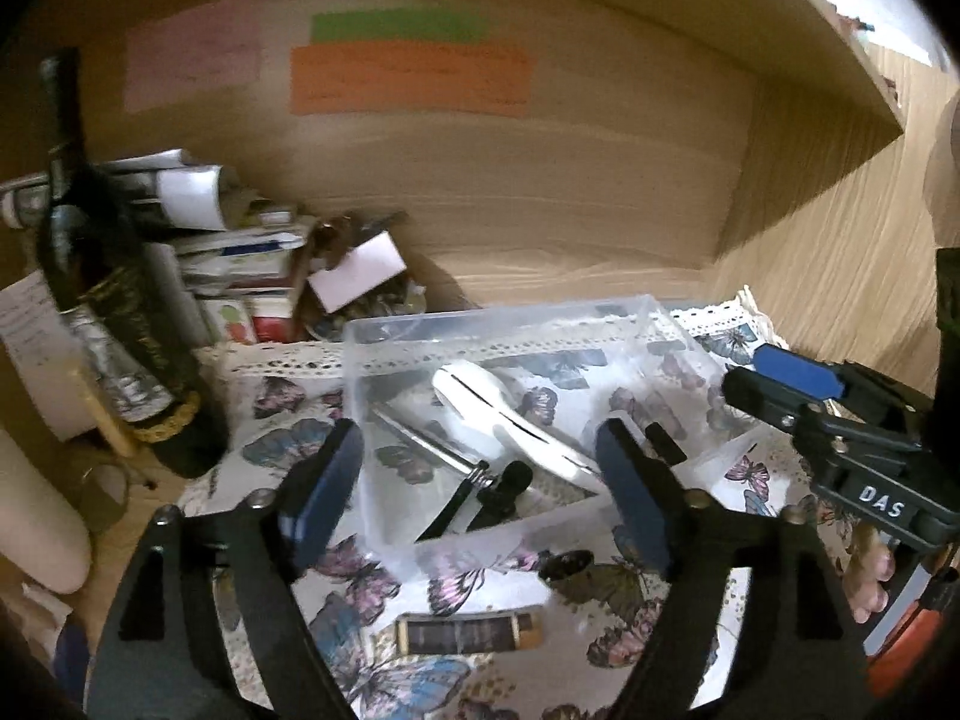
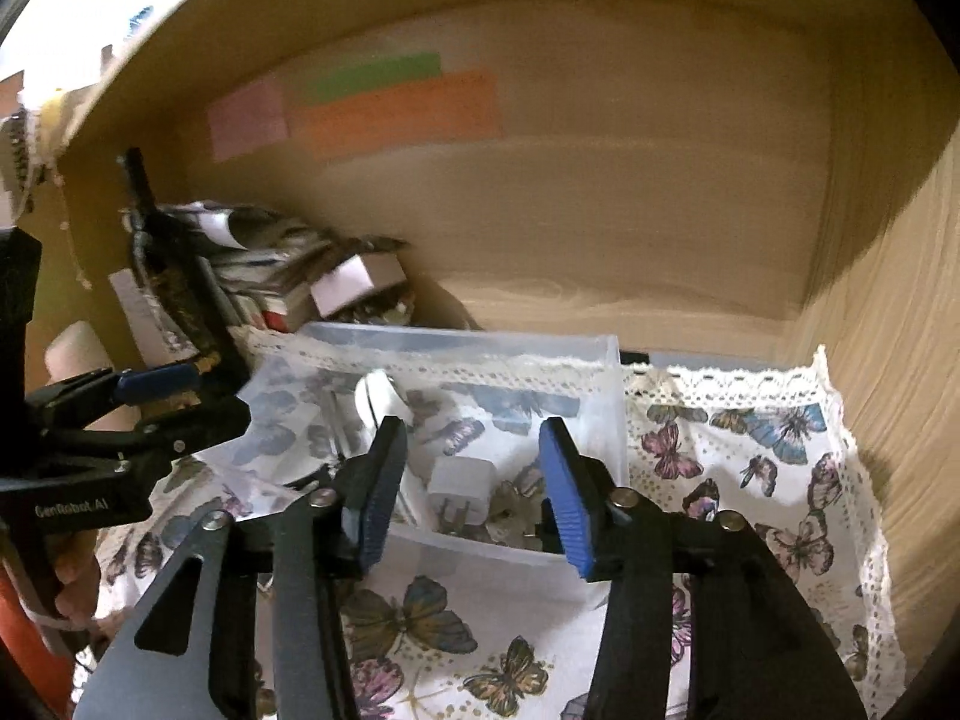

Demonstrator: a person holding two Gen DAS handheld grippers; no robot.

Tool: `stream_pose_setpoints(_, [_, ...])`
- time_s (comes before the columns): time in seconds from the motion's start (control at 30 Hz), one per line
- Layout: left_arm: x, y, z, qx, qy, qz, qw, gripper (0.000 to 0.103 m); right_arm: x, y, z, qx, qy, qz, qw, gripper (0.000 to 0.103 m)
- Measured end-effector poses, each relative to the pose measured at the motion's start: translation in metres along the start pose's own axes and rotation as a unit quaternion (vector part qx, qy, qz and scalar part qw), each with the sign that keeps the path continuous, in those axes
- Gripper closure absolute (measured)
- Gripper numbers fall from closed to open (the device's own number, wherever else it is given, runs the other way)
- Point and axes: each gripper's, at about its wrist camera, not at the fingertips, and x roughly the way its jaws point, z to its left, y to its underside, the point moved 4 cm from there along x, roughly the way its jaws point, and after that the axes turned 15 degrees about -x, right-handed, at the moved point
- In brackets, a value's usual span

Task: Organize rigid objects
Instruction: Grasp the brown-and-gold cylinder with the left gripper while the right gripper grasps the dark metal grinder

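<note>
A clear plastic box [image 1: 396, 330] stands on a butterfly-print cloth [image 1: 282, 402] inside a wooden shelf. In it lie a white curved tool [image 1: 498, 414], a metal rod [image 1: 420, 438] and black pieces [image 1: 504, 486]. The right wrist view shows the box [image 2: 594, 348] with a white plug adapter [image 2: 462, 486] inside. My left gripper [image 1: 480, 492] is open and empty over the box's near edge. My right gripper [image 2: 474, 492] is open and empty, its fingers on either side of the adapter above the box's near wall. A brown cylinder [image 1: 468, 633] and a small dark cap [image 1: 567, 564] lie on the cloth in front of the box.
A dark bottle [image 1: 102, 276] stands at the left, with stacked boxes and papers [image 1: 240, 252] behind it. Coloured paper notes [image 1: 408, 78] stick to the shelf's back wall. The cloth [image 2: 750, 468] lies bare to the right of the box, up to the wooden side wall [image 2: 900, 360].
</note>
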Motion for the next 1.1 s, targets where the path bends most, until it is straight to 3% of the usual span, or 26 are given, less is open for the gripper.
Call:
stream_pose_setpoints(0.1, [-0.01,0.006,0.008,-0.006,-0.013,-0.001,0.9999,0.009,-0.009,0.0,0.005,-0.005,-0.005,-0.006,1.0,0.055])
stream_pose_setpoints(0.3, [-0.009,0.03,0.023,-0.001,-0.036,0.027,0.999,0.008,-0.015,0.009,0.013,-0.008,-0.014,0.0,1.0,0.055])
stream_pose_setpoints(0.53, [0.009,0.064,0.033,-0.007,-0.035,0.09,0.9953,0.008,-0.005,0.031,0.029,-0.005,-0.034,0.032,0.999,0.055])
stream_pose_setpoints(0.87, [0.05,0.098,0.031,0.006,-0.039,0.181,0.9826,0.008,0.013,0.047,0.044,-0.012,-0.05,0.074,0.996,0.055])
stream_pose_setpoints(0.97, [0.051,0.099,0.032,0.007,-0.041,0.175,0.9837,0.009,0.022,0.05,0.051,-0.013,-0.065,0.088,0.994,0.055])
stream_pose_setpoints(1.03, [0.048,0.099,0.032,0.01,-0.04,0.165,0.9855,0.02,0.03,0.051,0.056,-0.015,-0.074,0.097,0.992,0.054])
stream_pose_setpoints(1.1, [0.046,0.1,0.032,0.017,-0.043,0.158,0.9864,0.022,0.036,0.053,0.06,-0.019,-0.081,0.105,0.991,0.055])
